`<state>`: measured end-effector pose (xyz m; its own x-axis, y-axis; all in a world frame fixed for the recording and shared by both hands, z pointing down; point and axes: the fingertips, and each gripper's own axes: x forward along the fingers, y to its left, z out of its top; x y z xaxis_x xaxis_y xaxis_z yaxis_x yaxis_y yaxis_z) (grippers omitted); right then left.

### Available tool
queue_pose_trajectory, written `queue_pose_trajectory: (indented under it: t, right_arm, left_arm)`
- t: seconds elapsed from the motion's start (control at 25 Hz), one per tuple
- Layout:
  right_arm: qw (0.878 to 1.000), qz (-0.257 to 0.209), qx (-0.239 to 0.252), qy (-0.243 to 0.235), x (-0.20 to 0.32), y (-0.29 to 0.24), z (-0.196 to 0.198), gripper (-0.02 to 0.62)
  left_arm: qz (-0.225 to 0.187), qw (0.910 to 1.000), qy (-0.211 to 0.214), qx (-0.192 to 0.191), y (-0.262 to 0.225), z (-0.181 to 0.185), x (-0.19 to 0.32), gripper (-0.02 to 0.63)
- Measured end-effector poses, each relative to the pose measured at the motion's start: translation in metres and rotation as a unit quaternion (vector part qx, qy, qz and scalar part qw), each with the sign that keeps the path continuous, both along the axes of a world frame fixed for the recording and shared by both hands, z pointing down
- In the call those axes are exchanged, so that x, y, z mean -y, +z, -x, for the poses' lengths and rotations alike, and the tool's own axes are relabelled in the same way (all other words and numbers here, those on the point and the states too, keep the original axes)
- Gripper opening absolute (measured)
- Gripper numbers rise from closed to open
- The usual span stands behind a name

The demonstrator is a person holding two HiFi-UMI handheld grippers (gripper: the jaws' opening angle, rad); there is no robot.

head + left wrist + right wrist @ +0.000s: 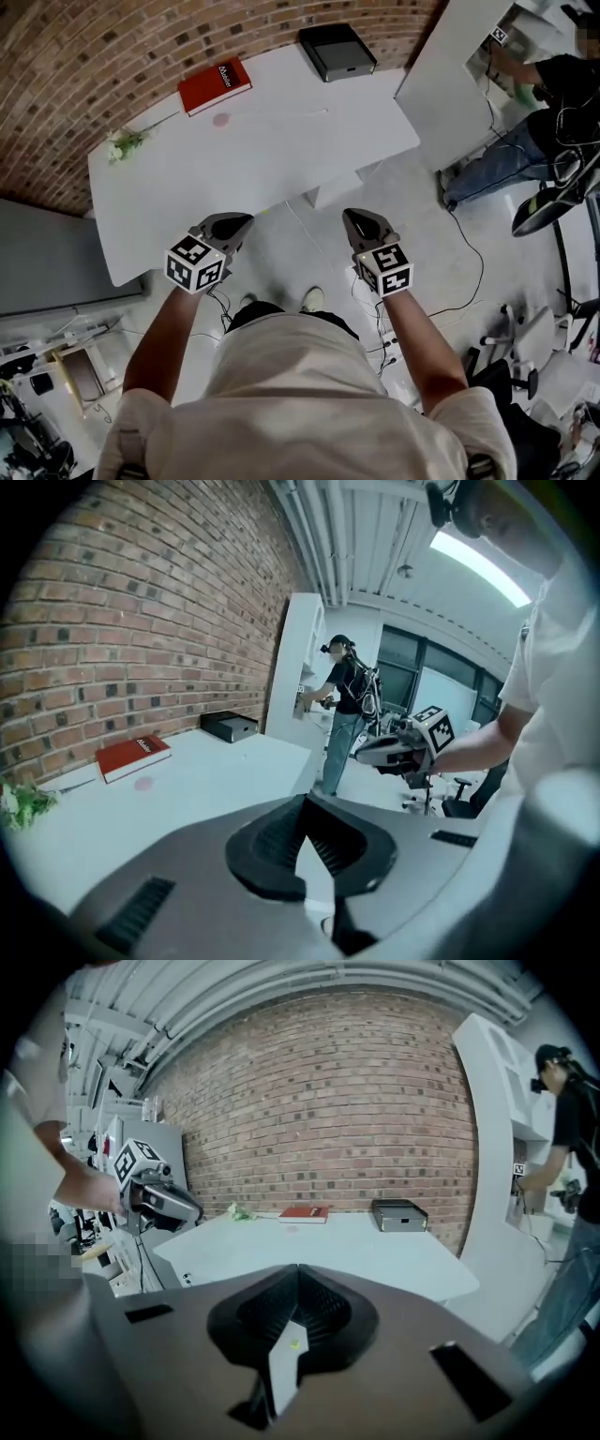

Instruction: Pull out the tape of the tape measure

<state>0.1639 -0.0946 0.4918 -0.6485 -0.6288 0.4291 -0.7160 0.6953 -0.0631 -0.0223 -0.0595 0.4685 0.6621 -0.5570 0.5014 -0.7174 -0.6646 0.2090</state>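
A small pink round thing (221, 119) lies at the back of the white table (281, 164); it looks like the tape measure. A thin pale strip (281, 113) runs right from it. It also shows as a pink spot (142, 783) in the left gripper view. Both grippers hang over the floor, short of the table's near edge and far from it. My left gripper (241, 223) is shut with nothing between its jaws (302, 803). My right gripper (354, 220) is likewise shut and empty (298, 1274). Each gripper shows in the other's view: right gripper (370, 752), left gripper (183, 1208).
A red book (215, 84), a black box (337, 51) and a green sprig (122, 143) lie along the table's far side by the brick wall. A white cabinet (450, 75) stands right of the table, with another person (525, 141) beside it. Cables and chairs crowd the floor.
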Motion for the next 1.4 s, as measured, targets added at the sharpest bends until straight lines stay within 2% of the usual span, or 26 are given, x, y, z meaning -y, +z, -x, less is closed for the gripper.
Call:
queue_pose_trajectory:
  t: [0.2,0.32,0.4,0.64,0.84,1.08,1.4]
  right_arm:
    - [1.0,-0.006,0.005,0.006,-0.044,-0.024,0.027,0.005]
    - [1.0,-0.013,0.008,0.01,-0.072,-0.035,0.054,0.005]
    - [1.0,-0.013,0.008,0.008,-0.091,-0.038,0.073,0.005]
    - [1.0,-0.01,0.012,0.0,-0.14,-0.047,0.126,0.005]
    - [1.0,-0.013,0.021,0.001,-0.175,-0.056,0.165,0.005]
    - [0.999,-0.02,0.025,0.013,-0.206,-0.063,0.192,0.004]
    - [0.999,-0.023,0.023,0.027,-0.229,-0.064,0.208,0.003]
  left_arm:
    - [-0.029,0.9987,0.03,-0.029,-0.031,0.003,-0.033,-0.005]
    - [-0.034,0.9972,0.044,-0.051,-0.046,0.022,-0.06,-0.005]
    - [-0.038,0.9964,0.054,-0.053,-0.053,0.04,-0.081,-0.005]
    - [-0.039,0.9963,0.04,-0.066,-0.063,0.104,-0.124,-0.005]
    - [-0.037,0.9959,0.033,-0.076,-0.058,0.139,-0.153,-0.005]
    - [-0.032,0.9951,0.053,-0.077,-0.051,0.159,-0.179,-0.005]
    - [-0.032,0.9938,0.068,-0.082,-0.044,0.176,-0.196,-0.005]
